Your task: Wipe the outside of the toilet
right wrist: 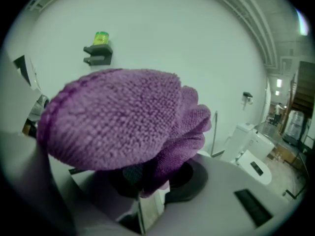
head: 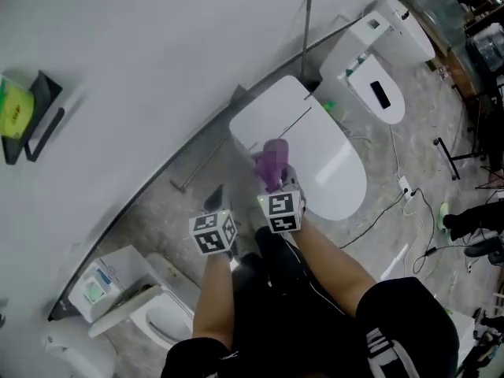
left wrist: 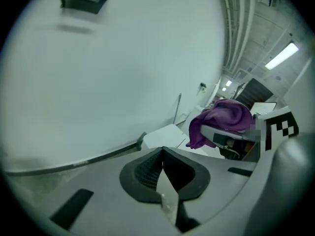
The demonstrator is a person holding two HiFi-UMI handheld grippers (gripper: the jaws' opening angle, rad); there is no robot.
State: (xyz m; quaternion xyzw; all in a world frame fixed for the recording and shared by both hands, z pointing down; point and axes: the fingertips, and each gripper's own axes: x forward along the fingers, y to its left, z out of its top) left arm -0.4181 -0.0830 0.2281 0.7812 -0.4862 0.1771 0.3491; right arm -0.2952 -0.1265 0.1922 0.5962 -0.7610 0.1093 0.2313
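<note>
A white toilet (head: 315, 152) with its lid down stands against the white wall in the head view. My right gripper (head: 276, 181) is held above its near left part, shut on a bunched purple cloth (head: 272, 164). The cloth (right wrist: 123, 117) fills most of the right gripper view and hides the jaw tips. The cloth (left wrist: 221, 119) also shows at the right of the left gripper view. My left gripper (head: 216, 203) hangs beside the toilet's left side, shut with nothing between its pads (left wrist: 162, 168).
A second white toilet (head: 378, 69) stands further along the wall at the upper right; a third one (head: 134, 305) is at the lower left. A dark holder with a green object (head: 24, 113) hangs on the wall. Cables and stands (head: 457, 156) lie on the floor at right.
</note>
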